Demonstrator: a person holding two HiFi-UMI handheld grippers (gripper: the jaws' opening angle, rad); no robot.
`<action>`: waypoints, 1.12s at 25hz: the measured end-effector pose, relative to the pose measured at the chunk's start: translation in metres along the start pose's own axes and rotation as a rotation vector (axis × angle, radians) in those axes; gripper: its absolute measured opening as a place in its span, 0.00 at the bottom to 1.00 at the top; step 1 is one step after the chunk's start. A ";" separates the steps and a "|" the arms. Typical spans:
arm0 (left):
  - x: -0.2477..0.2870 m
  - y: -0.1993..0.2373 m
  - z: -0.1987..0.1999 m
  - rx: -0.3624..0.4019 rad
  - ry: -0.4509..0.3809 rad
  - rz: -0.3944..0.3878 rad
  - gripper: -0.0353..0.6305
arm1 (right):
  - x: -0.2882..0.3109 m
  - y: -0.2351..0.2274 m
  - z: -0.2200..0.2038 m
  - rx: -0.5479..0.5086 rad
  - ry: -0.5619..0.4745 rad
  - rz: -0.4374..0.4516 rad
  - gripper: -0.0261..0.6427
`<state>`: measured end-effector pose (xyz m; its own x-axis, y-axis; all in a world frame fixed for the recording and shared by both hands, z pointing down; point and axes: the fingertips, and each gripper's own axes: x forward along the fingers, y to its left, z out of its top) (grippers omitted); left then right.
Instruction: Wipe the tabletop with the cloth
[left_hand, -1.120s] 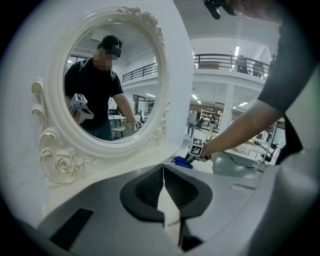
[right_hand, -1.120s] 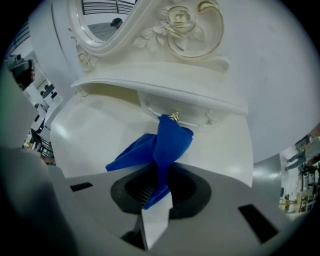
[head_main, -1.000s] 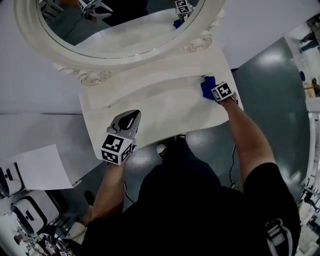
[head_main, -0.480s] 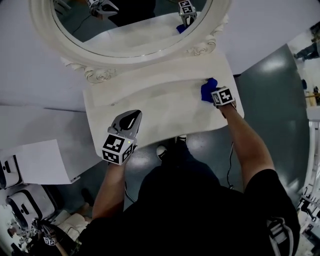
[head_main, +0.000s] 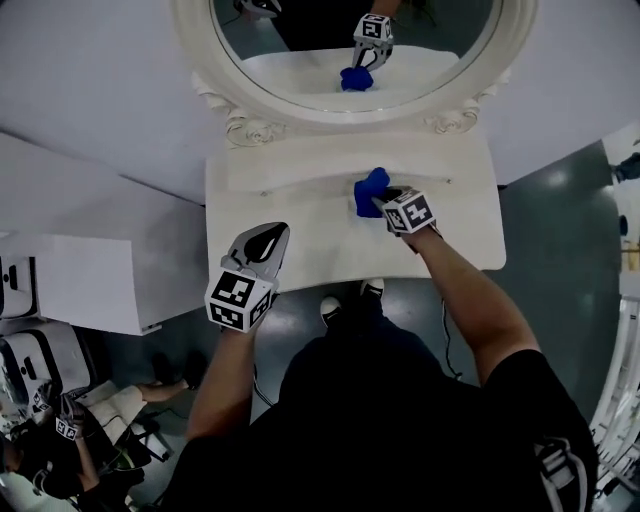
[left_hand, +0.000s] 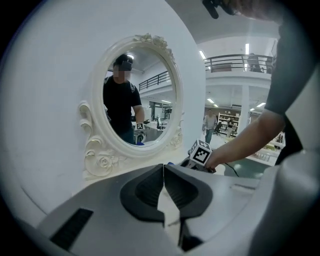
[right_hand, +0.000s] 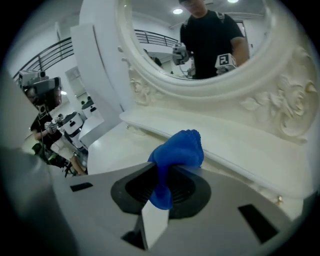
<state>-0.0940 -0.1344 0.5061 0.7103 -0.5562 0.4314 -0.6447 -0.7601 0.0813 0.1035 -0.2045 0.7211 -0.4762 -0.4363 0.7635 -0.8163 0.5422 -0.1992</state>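
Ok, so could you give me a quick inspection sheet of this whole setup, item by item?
Surface: white tabletop, only the cloth on it.
Job's things: blue cloth, bunched on the tabletop near the back ledge, below the oval mirror.
Clutter: nothing seen.
Grippers: right gripper shut on the cloth; left gripper shut, empty, at the front left edge.
Cables: thin dark cable hanging under the right arm.
Surroundings: grey floor; white panels at left.

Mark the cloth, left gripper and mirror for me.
cloth (head_main: 368, 188), head view, its bunched middle.
left gripper (left_hand: 163, 169), left gripper view, where the shut jaw tips meet.
mirror (head_main: 330, 117), head view, lower part of its frame.
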 end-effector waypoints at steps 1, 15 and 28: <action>-0.007 0.004 -0.002 -0.004 -0.003 0.011 0.07 | 0.009 0.021 0.010 -0.025 -0.003 0.030 0.11; -0.120 0.056 -0.056 -0.134 -0.009 0.257 0.07 | 0.125 0.276 0.052 -0.295 0.083 0.376 0.11; -0.172 0.073 -0.090 -0.195 -0.003 0.332 0.07 | 0.183 0.349 -0.002 -0.403 0.232 0.410 0.11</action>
<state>-0.2885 -0.0641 0.5191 0.4541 -0.7628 0.4603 -0.8814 -0.4599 0.1073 -0.2680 -0.0937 0.7927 -0.6044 0.0078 0.7966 -0.3726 0.8811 -0.2914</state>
